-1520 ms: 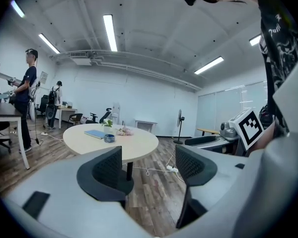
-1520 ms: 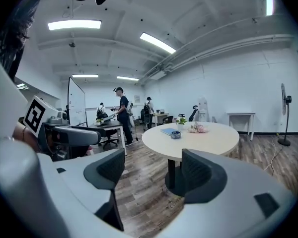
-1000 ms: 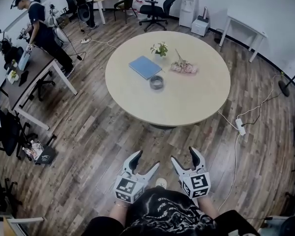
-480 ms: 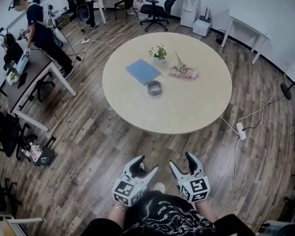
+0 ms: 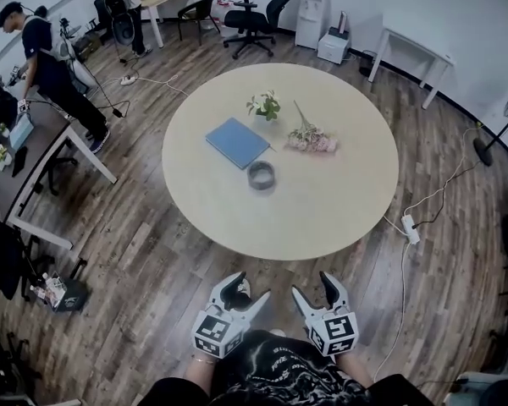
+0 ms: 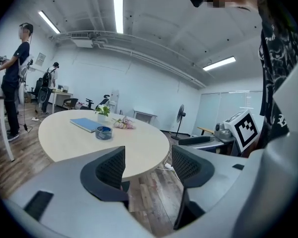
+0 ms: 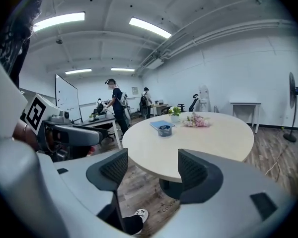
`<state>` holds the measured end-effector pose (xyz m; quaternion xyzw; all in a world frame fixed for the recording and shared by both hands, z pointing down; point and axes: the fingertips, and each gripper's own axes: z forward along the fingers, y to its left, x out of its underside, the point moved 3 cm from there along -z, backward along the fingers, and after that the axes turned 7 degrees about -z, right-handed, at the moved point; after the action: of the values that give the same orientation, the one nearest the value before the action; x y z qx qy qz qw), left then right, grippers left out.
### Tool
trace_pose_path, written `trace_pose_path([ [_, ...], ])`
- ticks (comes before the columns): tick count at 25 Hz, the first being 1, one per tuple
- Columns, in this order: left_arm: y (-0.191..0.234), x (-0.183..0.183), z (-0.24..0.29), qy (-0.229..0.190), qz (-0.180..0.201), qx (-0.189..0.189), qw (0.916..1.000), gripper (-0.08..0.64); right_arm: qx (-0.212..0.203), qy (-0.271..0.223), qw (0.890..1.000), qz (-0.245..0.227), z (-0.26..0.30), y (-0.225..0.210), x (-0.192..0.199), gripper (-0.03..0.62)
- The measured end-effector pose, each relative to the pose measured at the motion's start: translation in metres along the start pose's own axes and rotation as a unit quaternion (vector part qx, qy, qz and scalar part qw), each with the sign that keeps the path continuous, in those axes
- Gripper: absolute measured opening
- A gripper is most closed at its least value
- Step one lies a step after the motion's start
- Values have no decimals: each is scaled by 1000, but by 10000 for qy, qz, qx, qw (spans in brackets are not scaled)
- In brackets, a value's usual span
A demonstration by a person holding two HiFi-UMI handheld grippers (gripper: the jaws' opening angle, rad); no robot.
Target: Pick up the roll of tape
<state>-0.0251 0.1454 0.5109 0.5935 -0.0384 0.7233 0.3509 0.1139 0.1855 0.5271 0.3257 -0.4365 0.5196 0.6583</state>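
Observation:
The roll of tape (image 5: 261,176) is a grey ring lying flat near the middle of the round beige table (image 5: 339,201). It shows small and far off as the tape (image 6: 104,132) in the left gripper view and the tape (image 7: 164,130) in the right gripper view. My left gripper (image 5: 250,288) and right gripper (image 5: 311,286) hover side by side over the wooden floor, short of the table's near edge. The left gripper (image 6: 148,165) is closing a little with nothing between its jaws. The right gripper (image 7: 151,170) stands open and empty.
A blue notebook (image 5: 237,141), a small potted plant (image 5: 265,106) and a bunch of pink flowers (image 5: 311,139) lie beyond the tape. A power strip (image 5: 409,228) and cable cross the floor at right. A desk (image 5: 34,159) and a person (image 5: 46,66) are at left.
The table and tape have drawn nearer in the head view as I step forward. Both grippers keep their place in front of me, jaws slightly narrower.

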Motion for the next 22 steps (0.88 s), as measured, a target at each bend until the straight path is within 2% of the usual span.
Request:
trace_pose_path([
  [8,76,-40,42,279,73,399,9988,307,595,-26,9979,268,72,-17,-34,305],
  [15,120,-70,64,201,306,661,9971,305,750,26,9964,398,123,-10,-55,305],
  [22,154,-83,79,344,383,833,9952,306,854,114,9954,410,162,-9,-69,305],
])
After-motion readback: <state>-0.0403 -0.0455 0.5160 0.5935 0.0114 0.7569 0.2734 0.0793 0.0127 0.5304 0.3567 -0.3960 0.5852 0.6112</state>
